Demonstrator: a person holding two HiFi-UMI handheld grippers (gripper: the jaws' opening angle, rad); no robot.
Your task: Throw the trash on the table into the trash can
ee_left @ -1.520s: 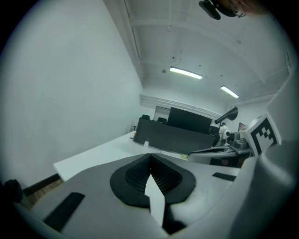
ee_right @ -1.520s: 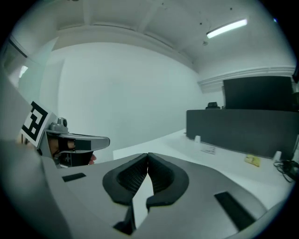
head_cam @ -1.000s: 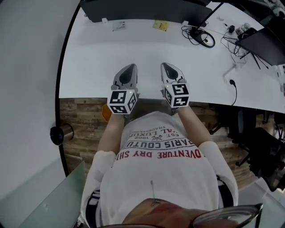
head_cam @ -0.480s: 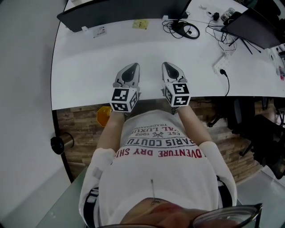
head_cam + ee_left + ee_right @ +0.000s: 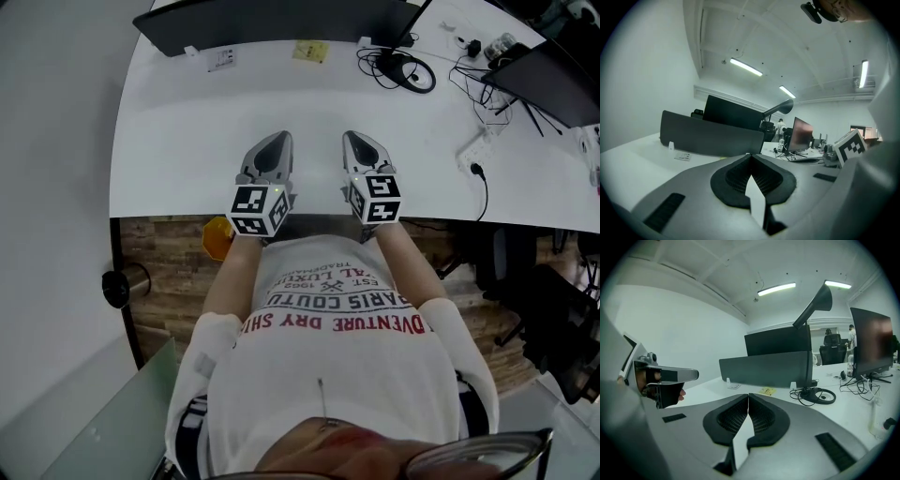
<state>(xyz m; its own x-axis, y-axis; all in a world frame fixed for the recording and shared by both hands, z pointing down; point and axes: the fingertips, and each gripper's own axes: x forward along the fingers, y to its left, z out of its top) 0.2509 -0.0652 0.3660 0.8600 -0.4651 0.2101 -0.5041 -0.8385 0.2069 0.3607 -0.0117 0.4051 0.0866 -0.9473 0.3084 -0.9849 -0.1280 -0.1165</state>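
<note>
White surface [image 5: 187, 141] fills the upper half of your head view, and you hold both tools over its near edge, side by side and a little apart, pointing away from you toward the far side.

Your left hand-held gripper [image 5: 275, 141] is closed. In its own view the two dark pads meet at the tip [image 5: 750, 157] with nothing between them. Your right hand-held gripper [image 5: 356, 139] is the same, with the jaws pressed together at the tip [image 5: 748, 395] and carrying nothing.

The scraps lie well ahead of you, at the far side of the surface. A yellow note [image 5: 310, 52] sits flat just in front of the dark panel [image 5: 272, 19]; from the right gripper view it lies past the jaw tips and slightly right [image 5: 767, 391]. A small white card [image 5: 222, 59] lies to its left, near the panel's foot, and shows in the left gripper view too [image 5: 682, 156]. Neither tool touches either scrap.

A black coiled cable [image 5: 403, 70] rests to the right of the note, apart from it.

Below the near edge, on the wooden floor [image 5: 169, 272], an orange thing [image 5: 217, 237] pokes out beside your left forearm, but too little shows to tell what it is.
</note>
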